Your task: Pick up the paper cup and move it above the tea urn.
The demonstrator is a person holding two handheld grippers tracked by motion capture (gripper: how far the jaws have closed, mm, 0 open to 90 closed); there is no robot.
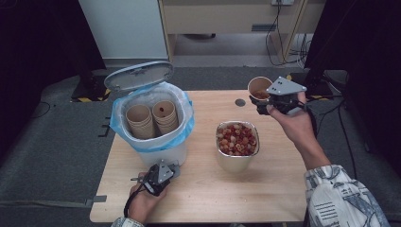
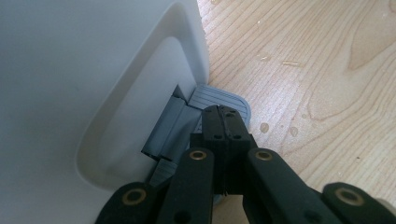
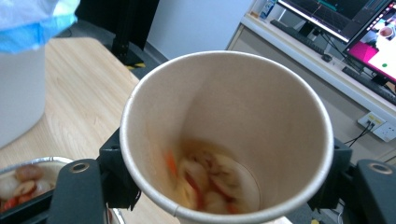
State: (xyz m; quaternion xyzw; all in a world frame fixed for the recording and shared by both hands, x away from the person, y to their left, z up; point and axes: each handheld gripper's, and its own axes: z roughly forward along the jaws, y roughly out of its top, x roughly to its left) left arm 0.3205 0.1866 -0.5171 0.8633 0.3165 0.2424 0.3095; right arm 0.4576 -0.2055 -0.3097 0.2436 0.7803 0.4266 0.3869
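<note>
The right gripper (image 1: 272, 105), at the upper right of the high view, has its black jaws clamped around a tan paper cup (image 1: 259, 88). In the right gripper view the cup (image 3: 243, 116) takes up the middle of the frame: a smooth cone of kraft paper with a rolled rim, gripped on both sides, with a small wet heap of pale and orange-red food pieces (image 3: 210, 179) at its bottom. It is held in the air past the far right edge of the light, wood-grained bench (image 1: 208, 189).

Right of centre in the high view stands a shiny, square-shouldered metal container (image 1: 236, 161), filled with round red and cream-coloured pieces.

At the left of that view sits a white plastic bin (image 1: 163, 153) with rounded corners, lined with a crinkled blue-edged bag (image 1: 187, 127). Its grey lid (image 1: 138, 75) stands raised, and two stacks of nested paper cups (image 1: 152, 118) lie inside.

The left gripper (image 1: 158, 177), at the lower centre-left, has its jaws closed together with nothing between them. In the left gripper view their tips (image 2: 224, 119) rest on the ribbed grey pedal (image 2: 224, 100) at the foot of the bin's smooth white wall (image 2: 93, 93). A few droplets dot the bench there.
</note>
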